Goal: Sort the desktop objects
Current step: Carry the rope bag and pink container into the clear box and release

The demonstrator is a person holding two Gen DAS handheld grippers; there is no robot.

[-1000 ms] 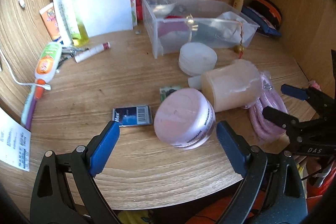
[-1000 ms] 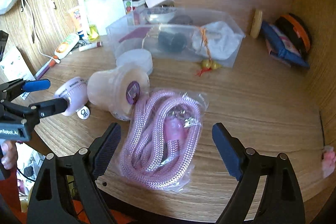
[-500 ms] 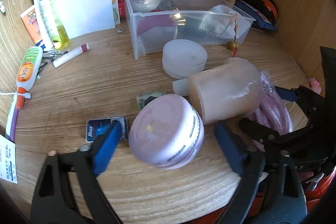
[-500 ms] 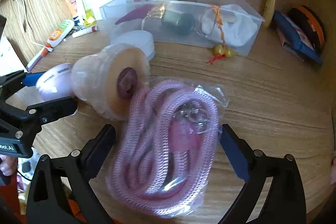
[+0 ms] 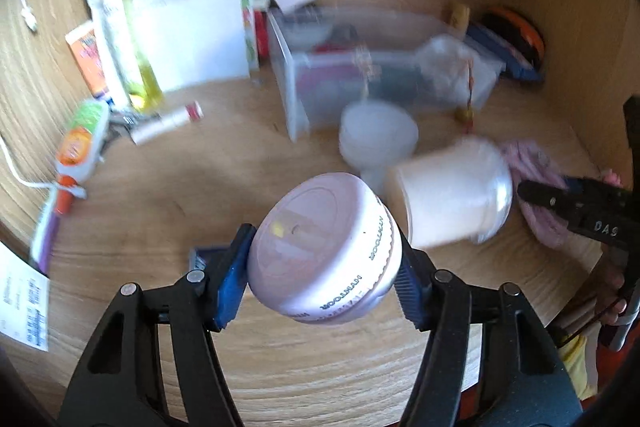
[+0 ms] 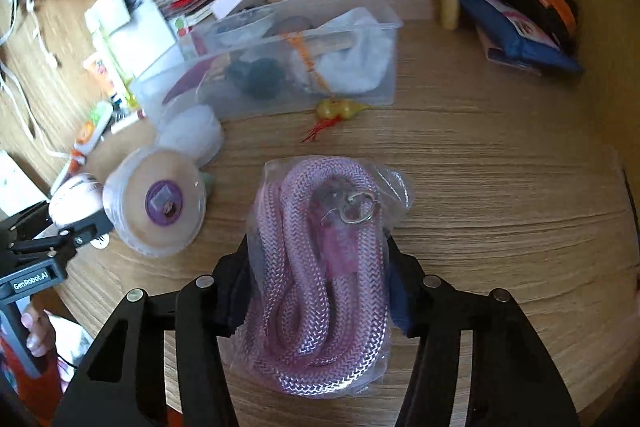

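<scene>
Both claws are loaded: the left gripper (image 5: 322, 277) pinches the pink jar (image 5: 324, 251) across its round sides, lifted off the desk (image 5: 160, 187); the right gripper (image 6: 316, 291) squeezes the bagged rope (image 6: 316, 267). The jar looks tilted, though the shot is blurred, and could roll out. The slick bag may slide free. The tub (image 5: 452, 197) lying close by could get knocked.

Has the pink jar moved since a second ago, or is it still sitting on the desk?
Yes. The pink jar is clamped in the left gripper and lifted, now covering the blue card it lay beside.
</scene>
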